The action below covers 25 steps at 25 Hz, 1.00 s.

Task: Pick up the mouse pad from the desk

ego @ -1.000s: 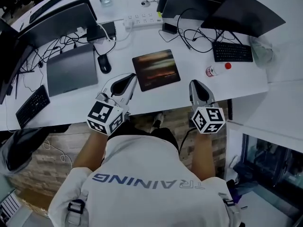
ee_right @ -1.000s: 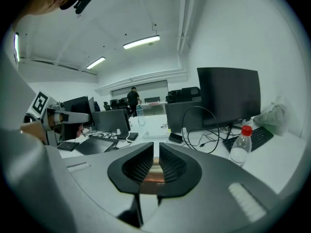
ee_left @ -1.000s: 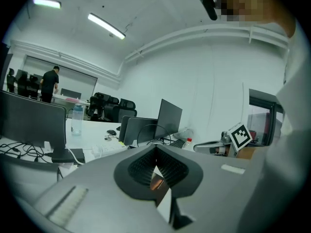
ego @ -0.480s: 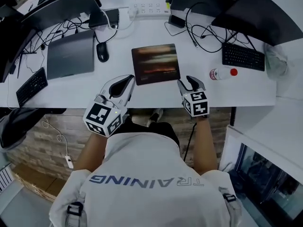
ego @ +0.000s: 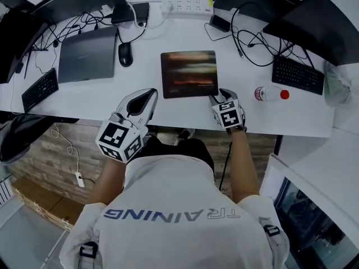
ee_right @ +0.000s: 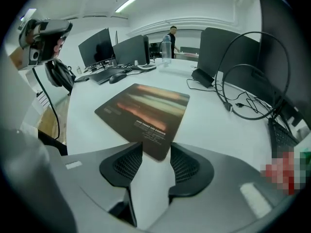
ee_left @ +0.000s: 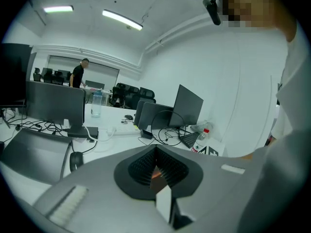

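The mouse pad point(ego: 189, 73), dark with a blurred orange-and-white print, lies flat on the white desk point(ego: 90, 102). My right gripper point(ego: 219, 98) points steeply down at the pad's near right corner. Its jaws have just been opening and now stand open. In the right gripper view the pad point(ee_right: 146, 111) has its near corner between the tips of my right gripper point(ee_right: 155, 157), and the pads do not press on it. My left gripper point(ego: 150, 96) hovers at the desk's front edge, left of the pad, shut and holding nothing point(ee_left: 156, 171).
A closed grey laptop point(ego: 88, 52) and a black mouse point(ego: 125, 54) lie left of the pad. A red-capped bottle point(ego: 269, 93) lies to its right, beside a keyboard point(ego: 297, 74). Cables point(ego: 252, 38), a power strip point(ego: 185, 5) and monitors crowd the back.
My right gripper has dropped toward the desk, tilted downward and come to the pad's near right corner, with its jaws now apart. My left gripper has barely shifted.
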{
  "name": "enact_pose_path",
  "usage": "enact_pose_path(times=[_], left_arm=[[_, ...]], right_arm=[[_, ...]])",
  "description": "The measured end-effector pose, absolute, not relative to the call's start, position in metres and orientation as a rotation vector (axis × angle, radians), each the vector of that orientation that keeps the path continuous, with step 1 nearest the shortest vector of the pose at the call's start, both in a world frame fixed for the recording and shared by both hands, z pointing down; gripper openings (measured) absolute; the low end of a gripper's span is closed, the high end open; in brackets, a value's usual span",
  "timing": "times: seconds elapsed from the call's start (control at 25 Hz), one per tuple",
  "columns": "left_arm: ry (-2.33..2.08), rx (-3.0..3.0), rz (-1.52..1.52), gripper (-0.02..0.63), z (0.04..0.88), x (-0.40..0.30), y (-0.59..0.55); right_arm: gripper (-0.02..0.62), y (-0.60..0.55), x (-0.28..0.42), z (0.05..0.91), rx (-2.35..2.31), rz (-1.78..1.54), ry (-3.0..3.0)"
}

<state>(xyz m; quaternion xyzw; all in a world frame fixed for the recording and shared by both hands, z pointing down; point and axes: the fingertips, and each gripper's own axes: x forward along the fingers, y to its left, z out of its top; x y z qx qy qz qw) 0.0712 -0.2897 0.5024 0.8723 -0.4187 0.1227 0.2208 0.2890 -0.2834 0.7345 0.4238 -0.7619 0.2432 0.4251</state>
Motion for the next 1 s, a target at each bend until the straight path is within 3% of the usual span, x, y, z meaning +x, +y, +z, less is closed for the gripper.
enact_pose_path(times=[0.48,0.76,1.0], left_arm=[[-1.145,2.418,0.364,0.0,0.506,0.073,-0.29],[-1.131,2.43,0.34,0.0,0.5,0.069,-0.289],[-1.136,2.452,0.301,0.0,0.488,0.058,-0.287]], right_arm=[[0.158,-0.282,0.283,0.743,1.013,0.595,-1.912],[0.064,-0.283,0.279,0.742,1.05,0.603,-1.904],[0.041,-0.278,0.274,0.712,1.177,0.6,-1.921]])
